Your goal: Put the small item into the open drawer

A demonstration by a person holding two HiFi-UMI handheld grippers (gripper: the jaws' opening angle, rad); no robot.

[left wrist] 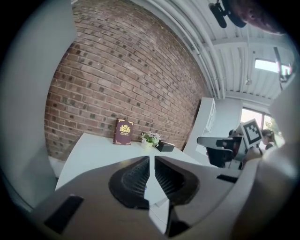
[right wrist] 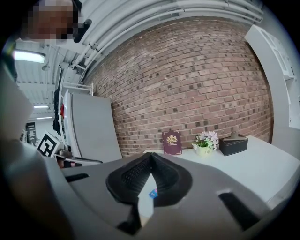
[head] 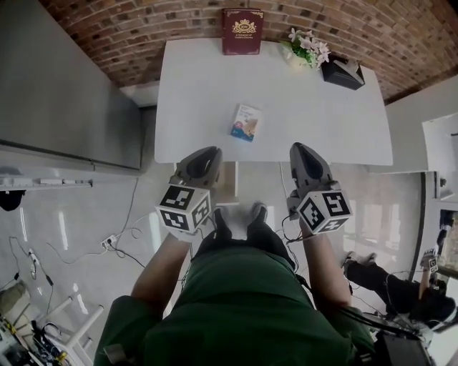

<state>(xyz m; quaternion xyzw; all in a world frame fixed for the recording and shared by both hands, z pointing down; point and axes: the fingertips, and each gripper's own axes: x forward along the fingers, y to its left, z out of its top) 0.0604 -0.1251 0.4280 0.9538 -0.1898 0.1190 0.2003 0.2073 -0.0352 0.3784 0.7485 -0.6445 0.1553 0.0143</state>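
Packet (head: 246, 122) lies lengthwise toward the wall (head: 143, 21) (slightly askew); left gripper (head: 210, 153) and right gripper (head: 298, 149) jaws together.

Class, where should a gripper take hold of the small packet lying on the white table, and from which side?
Probably the small packet is best pinched across its two long edges, from above: it lies flat on the table, so only its thin sides offer purchase.

Soft, even indoor light, glare on floor (head: 68, 229); gripper views fisheye-warped, corners black.
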